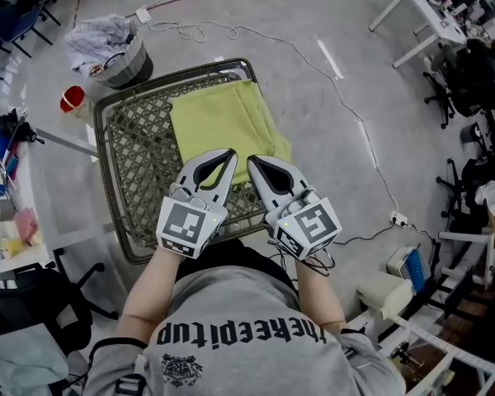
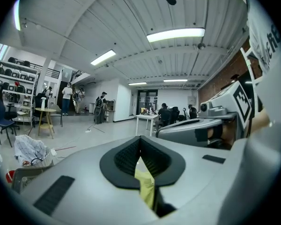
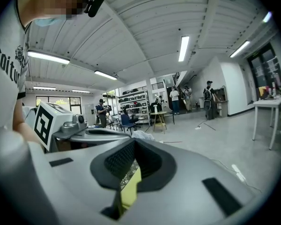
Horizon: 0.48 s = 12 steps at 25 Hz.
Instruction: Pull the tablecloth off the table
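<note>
I hold both forearms parallel, lower centre. Left gripper point(image 1: 229, 153) and right gripper point(image 1: 252, 162) side by side, pointing nearly level, each clamped tight on near edge of cloth point(image 1: 223, 114). Cloth lies on table point(image 1: 107, 151), centre frame.

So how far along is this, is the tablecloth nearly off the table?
Partly. Much of the woven table top is already bare, the yellow-green tablecloth covering only its right part in the head view. In hand: the left gripper and right gripper are both shut on the cloth's near edge. Left: most of the cloth lies on the table and must be drawn clear.
</note>
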Motion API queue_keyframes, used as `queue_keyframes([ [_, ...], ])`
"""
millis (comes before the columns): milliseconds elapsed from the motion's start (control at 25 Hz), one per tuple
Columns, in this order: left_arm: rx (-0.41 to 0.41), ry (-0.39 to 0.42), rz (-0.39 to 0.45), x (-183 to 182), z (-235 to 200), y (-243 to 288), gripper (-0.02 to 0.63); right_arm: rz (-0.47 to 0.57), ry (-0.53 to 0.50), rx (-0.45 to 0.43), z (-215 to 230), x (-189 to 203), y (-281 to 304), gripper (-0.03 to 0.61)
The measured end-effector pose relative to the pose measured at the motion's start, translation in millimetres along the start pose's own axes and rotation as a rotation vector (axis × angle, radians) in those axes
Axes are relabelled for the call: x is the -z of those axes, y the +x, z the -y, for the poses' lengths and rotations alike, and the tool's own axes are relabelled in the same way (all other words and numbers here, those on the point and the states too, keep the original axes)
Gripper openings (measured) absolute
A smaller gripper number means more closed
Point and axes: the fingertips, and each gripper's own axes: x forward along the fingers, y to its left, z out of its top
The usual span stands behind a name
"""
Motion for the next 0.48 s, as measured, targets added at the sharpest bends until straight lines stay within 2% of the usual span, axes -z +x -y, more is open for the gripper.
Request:
queue_keyframes([
  [200,-0.011,0.022,-0.002,-2,3,-8,0.015,0.009,0.015,0.001,-4,0,-4,0.011],
  [480,-0.018,0.003,0.004,-4,4,-16,0.015,0.008,0.013,-0.008,-11,0,-3,0.011],
])
